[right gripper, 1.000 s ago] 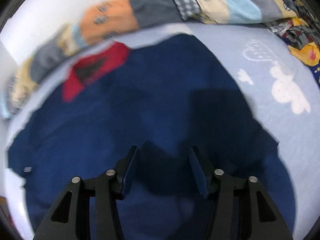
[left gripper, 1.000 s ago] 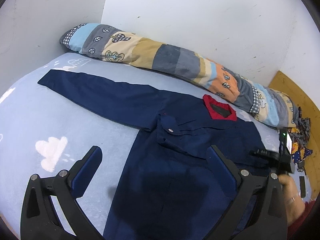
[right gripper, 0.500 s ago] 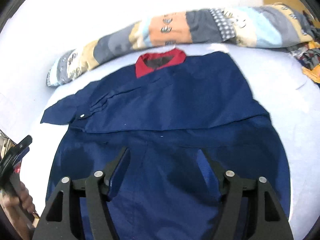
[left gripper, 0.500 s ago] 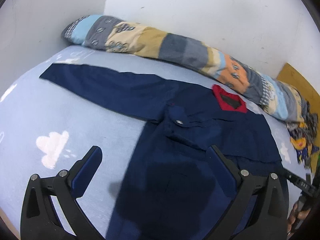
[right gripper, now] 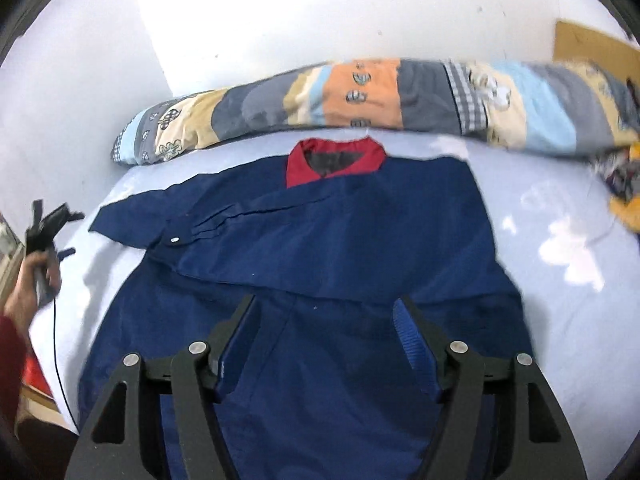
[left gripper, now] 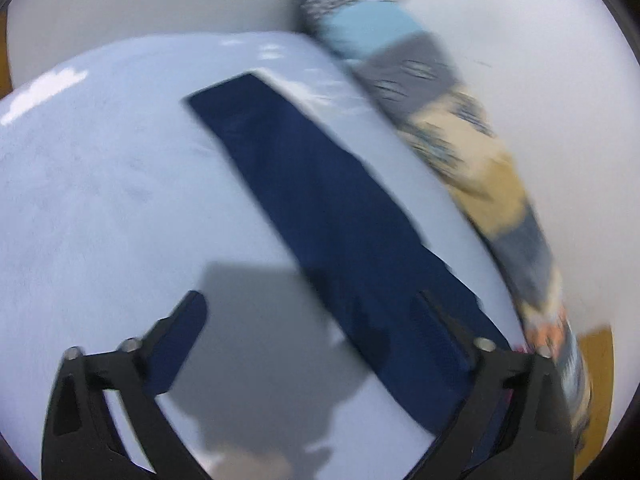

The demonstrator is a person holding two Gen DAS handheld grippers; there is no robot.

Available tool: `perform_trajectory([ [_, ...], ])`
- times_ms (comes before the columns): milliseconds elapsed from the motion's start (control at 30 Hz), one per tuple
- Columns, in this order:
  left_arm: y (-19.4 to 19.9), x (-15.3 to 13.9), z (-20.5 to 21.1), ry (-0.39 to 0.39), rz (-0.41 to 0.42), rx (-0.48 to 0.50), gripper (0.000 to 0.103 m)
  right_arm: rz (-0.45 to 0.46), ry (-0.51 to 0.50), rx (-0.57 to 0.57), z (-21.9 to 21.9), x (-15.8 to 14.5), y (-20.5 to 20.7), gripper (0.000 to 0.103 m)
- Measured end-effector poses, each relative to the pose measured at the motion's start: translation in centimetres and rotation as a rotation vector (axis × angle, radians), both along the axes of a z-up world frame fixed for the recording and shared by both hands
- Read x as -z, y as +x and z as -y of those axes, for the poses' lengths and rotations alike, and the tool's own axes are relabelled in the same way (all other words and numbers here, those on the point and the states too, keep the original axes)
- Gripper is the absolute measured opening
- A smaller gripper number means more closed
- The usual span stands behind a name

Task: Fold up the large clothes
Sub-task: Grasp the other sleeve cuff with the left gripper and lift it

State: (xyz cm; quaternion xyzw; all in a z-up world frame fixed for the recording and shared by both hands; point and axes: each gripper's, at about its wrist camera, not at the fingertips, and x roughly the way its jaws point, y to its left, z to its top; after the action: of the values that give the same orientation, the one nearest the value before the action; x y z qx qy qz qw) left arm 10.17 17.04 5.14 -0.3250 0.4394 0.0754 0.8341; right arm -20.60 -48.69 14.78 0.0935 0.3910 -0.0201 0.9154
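A pale blue bed sheet (right gripper: 568,312) with white cloud prints carries a navy garment (right gripper: 320,264) spread flat ahead of the right gripper, a patchwork bolster (right gripper: 360,100) lying beyond it.

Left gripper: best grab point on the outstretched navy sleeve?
Take the navy sleeve at its cuff end, probably coming in from the open blue bedsheet side. It lies flat and straight, its free end square; the patchwork bolster crowds the other side. Left gripper is open.
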Motion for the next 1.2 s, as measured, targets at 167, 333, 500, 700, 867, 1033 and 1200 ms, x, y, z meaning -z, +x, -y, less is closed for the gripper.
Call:
perform_trajectory([
  [167, 2.0, 3.9, -5.7, -0.247, 0.063, -0.159, 0.09, 0.001, 0.0, -0.014, -0.8, 0.6, 0.7, 0.071],
  [333, 5.4, 4.5, -6.3, -0.313, 0.161, -0.122, 0.09, -0.036, 0.043, -0.007, -0.8, 2.3, 1.8, 0.071],
  [500, 8.5, 5.5, -6.6, -0.352, 0.261, -0.133, 0.09, -0.047, 0.14, 0.059, 0.9, 3.6, 2.2, 0.071],
  [700, 8.9, 5.8, -5.7, -0.356, 0.313, -0.113, 0.003, -0.017, 0.148, 0.119, 2.1, 3.5, 2.1, 0.07],
  [867, 5.9, 1.5, -5.4, -0.291, 0.354, -0.076, 0.003, 0.016, 0.162, 0.118, 2.2, 2.4, 1.6, 0.07],
  [1033, 4.8, -4.8, -1.9, -0.195, 0.381, 0.052, 0.003, 0.073, 0.159, 0.126, 2.5, 0.5, 0.7, 0.07],
  [1200, 2.8, -12.1, 6.7, -0.149, 0.416, 0.218, 0.003, 0.146, 0.19, 0.173, 4.0, -1.6, -0.6, 0.07],
])
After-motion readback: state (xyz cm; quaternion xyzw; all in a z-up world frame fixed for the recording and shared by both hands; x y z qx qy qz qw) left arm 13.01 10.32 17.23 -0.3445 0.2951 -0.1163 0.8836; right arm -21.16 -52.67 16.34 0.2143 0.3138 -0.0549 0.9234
